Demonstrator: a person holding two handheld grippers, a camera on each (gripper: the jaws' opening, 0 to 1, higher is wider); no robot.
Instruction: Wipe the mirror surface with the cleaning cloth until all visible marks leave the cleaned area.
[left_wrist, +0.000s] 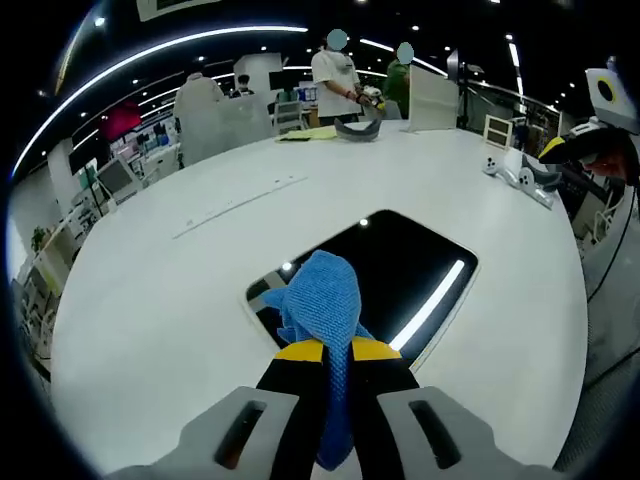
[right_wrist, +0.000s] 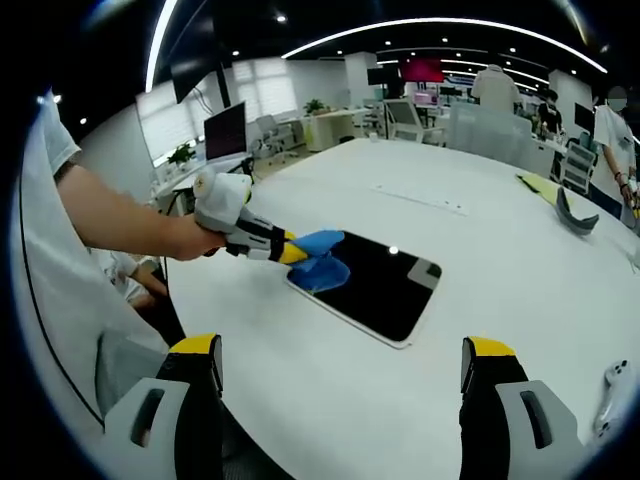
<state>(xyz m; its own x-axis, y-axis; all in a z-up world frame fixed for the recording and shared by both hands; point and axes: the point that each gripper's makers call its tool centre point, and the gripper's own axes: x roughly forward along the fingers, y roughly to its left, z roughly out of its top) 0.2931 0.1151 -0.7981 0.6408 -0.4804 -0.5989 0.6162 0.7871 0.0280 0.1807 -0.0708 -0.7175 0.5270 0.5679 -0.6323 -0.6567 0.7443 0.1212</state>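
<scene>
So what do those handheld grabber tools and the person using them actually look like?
Each gripper, left and right, has pale grey jaw housings with dark slots, black fingers and yellow tips. The person wears a white short sleeve.

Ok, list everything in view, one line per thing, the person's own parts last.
mirror: one, dark and glossy, flat on the table.
cleaning cloth: one, blue, on the mirror's near end.
table: one, white, large.
controller: white, far table edge.
monitor: one, dark, beyond the table.
people: two, standing at the far side.
left tool: yellow tips, shut on the cloth.
right tool: yellow tips, open, above the table.
hand: holding the left tool.
</scene>
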